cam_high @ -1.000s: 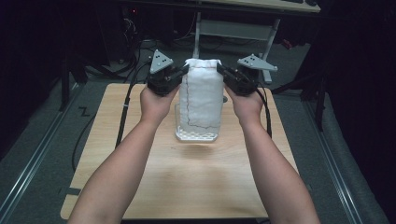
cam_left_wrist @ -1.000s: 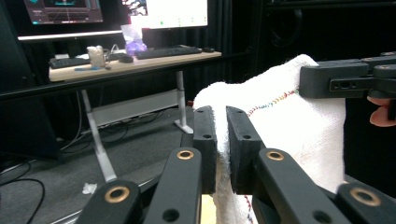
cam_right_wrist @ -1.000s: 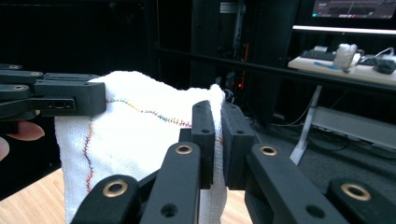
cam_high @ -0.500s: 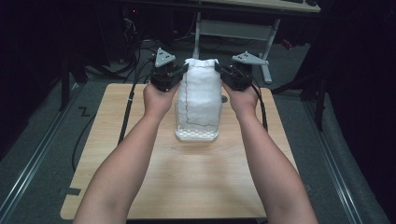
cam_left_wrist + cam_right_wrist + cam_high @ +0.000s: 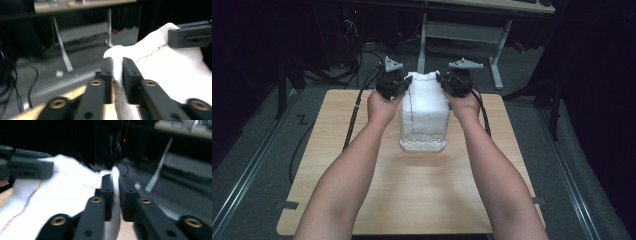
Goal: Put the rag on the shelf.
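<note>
Dark cables, a grey floor and a desk frame are lying beyond the far edge of the wooden worktop point(image 5: 412, 190), which is carrying nothing but a white towel point(image 5: 427, 107) hanging down near the middle of its far half, its lower edge resting on or just above the wood. The left claw point(image 5: 117, 72) is pinching one top corner of the towel, jaws narrow with cloth between them; the right claw point(image 5: 115, 190) is doing the same at the other corner. Both grips are sitting close to the cloth's edge, so I judge a corner is at risk of slipping free if the hands are pulling apart too sharply. If one side drops, the towel would be swinging and bunching. The right gripper view is blurring, suggesting motion, and a hasty lift could be dragging the hem across the worktop.
</note>
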{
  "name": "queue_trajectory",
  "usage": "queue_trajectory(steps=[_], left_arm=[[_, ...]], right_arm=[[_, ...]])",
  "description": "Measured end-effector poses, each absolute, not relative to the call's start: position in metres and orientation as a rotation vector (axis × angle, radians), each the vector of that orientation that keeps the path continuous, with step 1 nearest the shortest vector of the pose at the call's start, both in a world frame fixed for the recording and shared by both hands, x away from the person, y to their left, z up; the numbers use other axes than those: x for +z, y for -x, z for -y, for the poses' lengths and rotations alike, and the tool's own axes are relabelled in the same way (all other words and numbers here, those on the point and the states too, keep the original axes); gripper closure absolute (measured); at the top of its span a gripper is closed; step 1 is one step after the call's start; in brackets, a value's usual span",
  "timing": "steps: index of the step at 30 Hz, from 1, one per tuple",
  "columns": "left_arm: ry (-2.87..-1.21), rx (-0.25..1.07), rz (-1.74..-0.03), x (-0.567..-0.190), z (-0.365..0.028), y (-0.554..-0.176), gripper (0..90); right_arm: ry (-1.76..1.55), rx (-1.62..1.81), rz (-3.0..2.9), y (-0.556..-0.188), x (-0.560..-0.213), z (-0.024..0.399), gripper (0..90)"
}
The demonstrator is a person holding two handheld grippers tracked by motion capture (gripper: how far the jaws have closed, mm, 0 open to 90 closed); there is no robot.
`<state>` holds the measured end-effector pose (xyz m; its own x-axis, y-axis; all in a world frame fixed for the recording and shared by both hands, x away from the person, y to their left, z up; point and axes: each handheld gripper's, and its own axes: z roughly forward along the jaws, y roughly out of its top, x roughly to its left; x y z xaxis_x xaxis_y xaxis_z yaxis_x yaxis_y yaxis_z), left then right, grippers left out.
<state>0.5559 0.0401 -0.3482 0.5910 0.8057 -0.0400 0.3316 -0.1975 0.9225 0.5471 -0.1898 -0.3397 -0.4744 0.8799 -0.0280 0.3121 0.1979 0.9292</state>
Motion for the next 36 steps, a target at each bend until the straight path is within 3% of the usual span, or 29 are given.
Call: queue_trajectory(steps=[1, 11, 20, 36], left_arm=[[-1.778, 0.557, -0.94, -0.35, -0.041, -0.556, 62.5], [-1.733, 0.526, -0.957, -0.352, -0.051, -0.548, 53.7], [-1.717, 0.505, -0.949, -0.357, -0.055, -0.542, 49.6], [-1.704, 0.523, -0.894, -0.356, -0.072, -0.508, 47.4]], right_arm=[[-1.133, 1.263, -1.915, -0.549, -0.343, 0.19, 72.6], [-1.136, 1.255, -1.934, -0.543, -0.352, 0.195, 60.7], [-1.106, 1.197, -1.934, -0.538, -0.354, 0.193, 62.2], [-1.092, 1.223, -1.943, -0.507, -0.359, 0.204, 54.9]])
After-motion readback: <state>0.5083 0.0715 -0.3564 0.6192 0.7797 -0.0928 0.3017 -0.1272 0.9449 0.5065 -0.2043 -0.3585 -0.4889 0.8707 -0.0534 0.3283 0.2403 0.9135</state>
